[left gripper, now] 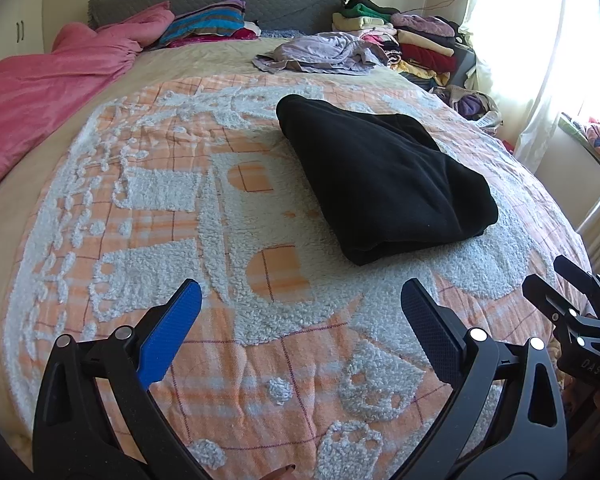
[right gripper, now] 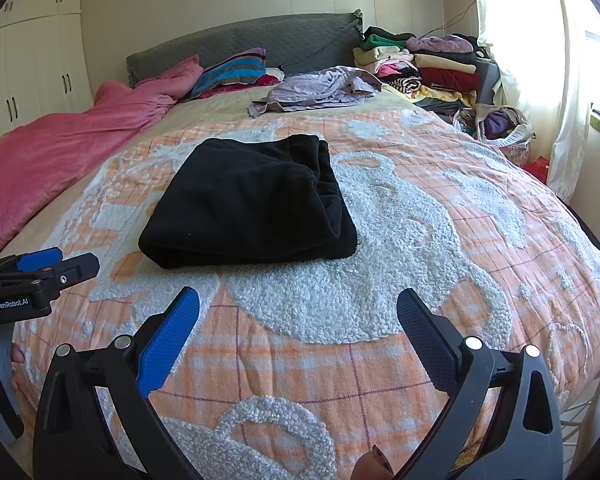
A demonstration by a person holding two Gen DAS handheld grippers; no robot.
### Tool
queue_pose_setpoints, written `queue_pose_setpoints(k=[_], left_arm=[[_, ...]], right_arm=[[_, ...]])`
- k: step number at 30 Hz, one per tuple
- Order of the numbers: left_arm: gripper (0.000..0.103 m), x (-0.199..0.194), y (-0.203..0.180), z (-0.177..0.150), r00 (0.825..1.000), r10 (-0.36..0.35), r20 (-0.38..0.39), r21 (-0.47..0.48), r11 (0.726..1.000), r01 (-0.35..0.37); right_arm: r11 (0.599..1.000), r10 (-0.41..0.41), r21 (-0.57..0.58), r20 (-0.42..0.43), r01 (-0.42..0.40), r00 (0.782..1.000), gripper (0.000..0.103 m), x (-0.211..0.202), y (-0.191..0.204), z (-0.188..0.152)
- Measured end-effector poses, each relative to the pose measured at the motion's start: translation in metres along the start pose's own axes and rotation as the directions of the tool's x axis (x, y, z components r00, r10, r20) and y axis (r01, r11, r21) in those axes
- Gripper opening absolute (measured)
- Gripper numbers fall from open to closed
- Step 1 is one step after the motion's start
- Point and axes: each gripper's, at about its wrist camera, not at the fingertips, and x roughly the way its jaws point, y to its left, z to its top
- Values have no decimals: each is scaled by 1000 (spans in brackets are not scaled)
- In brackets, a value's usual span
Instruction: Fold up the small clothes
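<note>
A black garment lies folded into a thick rectangle on the orange and white bedspread; it also shows in the right wrist view. My left gripper is open and empty, above the bedspread short of the garment. My right gripper is open and empty too, a little back from the garment's near edge. Each gripper shows at the edge of the other's view: the right one and the left one.
A crumpled lilac garment lies near the headboard. Stacks of folded clothes sit at the far right corner. A pink blanket covers the left side. Striped pillows lean at the headboard. A curtained window is on the right.
</note>
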Motion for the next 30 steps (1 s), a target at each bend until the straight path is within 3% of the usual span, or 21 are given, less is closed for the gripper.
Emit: queue_pose_setpoints(k=[14,18,21,22,25,27,28,29,30], left_arm=[[93,-7,0,0,1000,9,26,-6,1000,-9],[93,0,21,0,998,-50,-32,-100,994,46],[93,2,57,1,999,19,-41,-167,986,-26],[93,1,81,3,998,55,-43,-204,977,-62],[94,0,157,9,982,177,-65,-286,940,-188],[93,-6,211,14,951,298,-79,-317,897,-307],[93,-9,246,17,920,379,-102,-332,859,-391],[93,-11,275,19,893,433,-123,-347,824,-448],[93,-14,302,20,869,475,-137,-362,793,-490]], right_arm=[[1000,-25,4,1,24,1000,98,-1,0,2],[993,-100,64,17,98,995,98,-9,-20,2],[967,-199,167,32,191,979,98,-23,-59,0],[946,-262,206,29,251,965,98,-30,-81,-2],[843,-459,309,-12,440,888,98,-52,-155,-11],[704,-607,382,-112,598,786,98,-69,-230,-29],[647,-647,406,-156,646,746,98,-76,-261,-38],[561,-692,433,-222,706,687,98,-85,-301,-51],[499,-715,448,-271,742,644,98,-92,-328,-60]])
